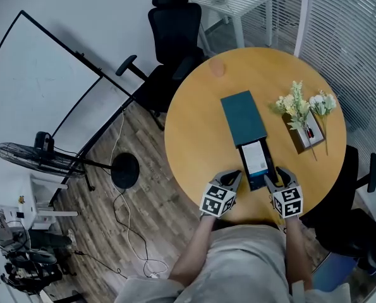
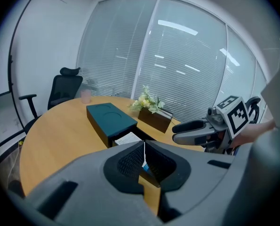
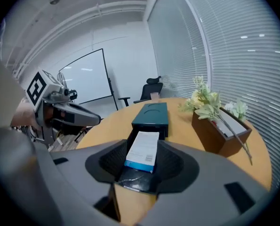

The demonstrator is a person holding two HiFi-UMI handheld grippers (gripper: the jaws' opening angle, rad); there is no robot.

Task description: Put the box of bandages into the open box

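The white and blue box of bandages lies lengthwise in the open black box on the round wooden table. My right gripper is at that box's near end, jaws partly apart and closed on the bandage box's sides. My left gripper is shut and empty just left of the open box. In the left gripper view the bandage box shows past the jaws. A teal cover butts against the open box's far end.
A brown planter with flowers stands right of the boxes. A pink cup sits at the table's far edge. A black office chair stands behind the table. The near table edge runs just under both grippers.
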